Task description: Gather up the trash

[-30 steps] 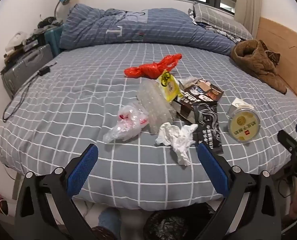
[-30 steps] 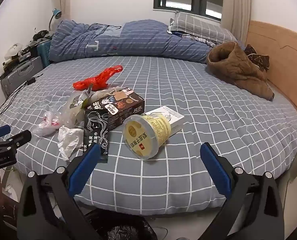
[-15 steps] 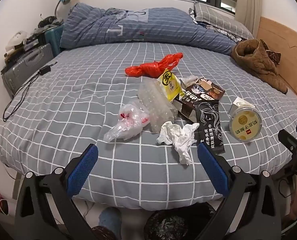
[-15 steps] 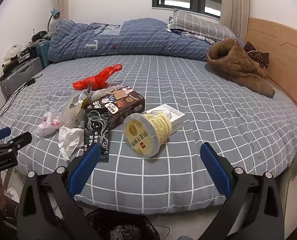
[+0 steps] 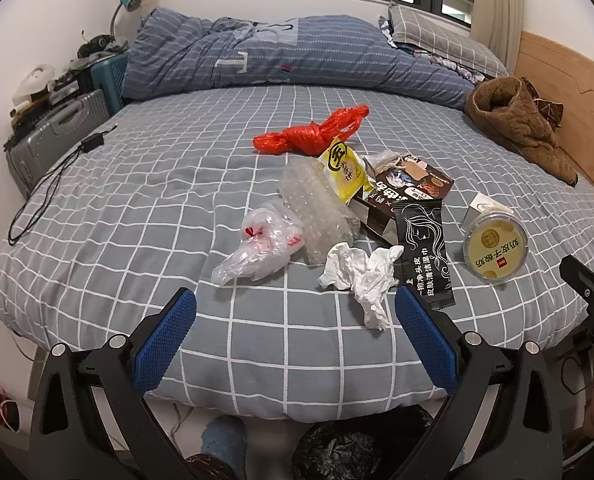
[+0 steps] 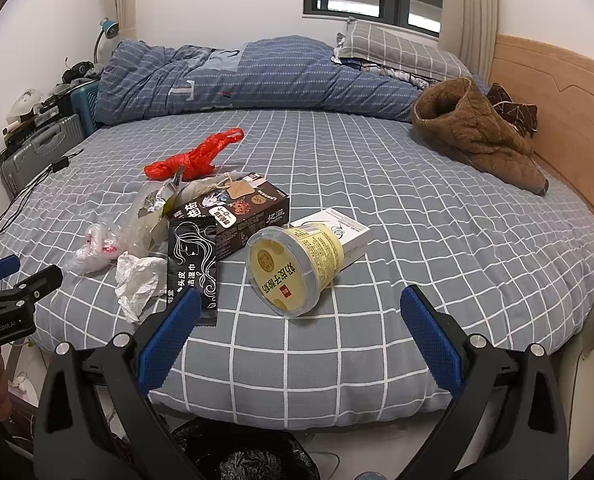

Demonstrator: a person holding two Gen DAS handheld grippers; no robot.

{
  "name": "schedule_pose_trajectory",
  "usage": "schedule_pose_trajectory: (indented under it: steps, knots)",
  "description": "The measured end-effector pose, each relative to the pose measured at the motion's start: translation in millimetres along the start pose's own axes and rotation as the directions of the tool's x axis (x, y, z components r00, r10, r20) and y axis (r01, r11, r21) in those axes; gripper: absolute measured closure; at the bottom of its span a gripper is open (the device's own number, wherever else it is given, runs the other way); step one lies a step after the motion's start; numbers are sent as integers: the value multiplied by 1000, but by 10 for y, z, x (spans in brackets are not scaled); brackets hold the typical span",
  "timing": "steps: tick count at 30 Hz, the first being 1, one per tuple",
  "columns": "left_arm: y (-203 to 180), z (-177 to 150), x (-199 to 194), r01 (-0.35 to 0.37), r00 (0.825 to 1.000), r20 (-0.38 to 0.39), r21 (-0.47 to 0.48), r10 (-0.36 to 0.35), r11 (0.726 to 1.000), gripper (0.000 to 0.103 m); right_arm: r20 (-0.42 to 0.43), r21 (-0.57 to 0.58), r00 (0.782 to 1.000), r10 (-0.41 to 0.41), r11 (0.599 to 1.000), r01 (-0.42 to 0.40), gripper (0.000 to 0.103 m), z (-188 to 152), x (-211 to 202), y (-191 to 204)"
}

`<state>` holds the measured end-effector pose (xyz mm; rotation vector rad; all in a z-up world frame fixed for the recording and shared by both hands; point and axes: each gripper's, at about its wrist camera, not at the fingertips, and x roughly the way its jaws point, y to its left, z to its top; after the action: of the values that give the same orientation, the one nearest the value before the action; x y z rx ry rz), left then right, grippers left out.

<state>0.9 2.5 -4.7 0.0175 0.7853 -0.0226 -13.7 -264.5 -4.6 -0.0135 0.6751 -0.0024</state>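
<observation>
Bed point(image 5: 137, 208): one red bag point(image 5: 309, 134), one tissue point(image 5: 361, 276), one yogurt cup point(image 5: 495, 246).

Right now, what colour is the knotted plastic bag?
Red knotted plastic bag; clearest in the left wrist view.

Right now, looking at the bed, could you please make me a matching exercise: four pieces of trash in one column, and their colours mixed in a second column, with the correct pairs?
Things:
1. knotted plastic bag
2. crumpled tissue
3. round cup lying on its side
4. flat wet-wipe sachet

Colours:
A. black
B. pale yellow
C. red
D. white

Pairs: 1-C, 2-D, 3-B, 4-A
</observation>
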Motion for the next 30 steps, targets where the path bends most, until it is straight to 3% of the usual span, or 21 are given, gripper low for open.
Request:
schedule_pose_trajectory:
  steps: [30]
  knots:
    - [10, 3, -26, -29, 1000, 8, 5, 28, 1000, 6, 1, -11, 1000, -2, 1000, 2, 7, 6, -4, 23]
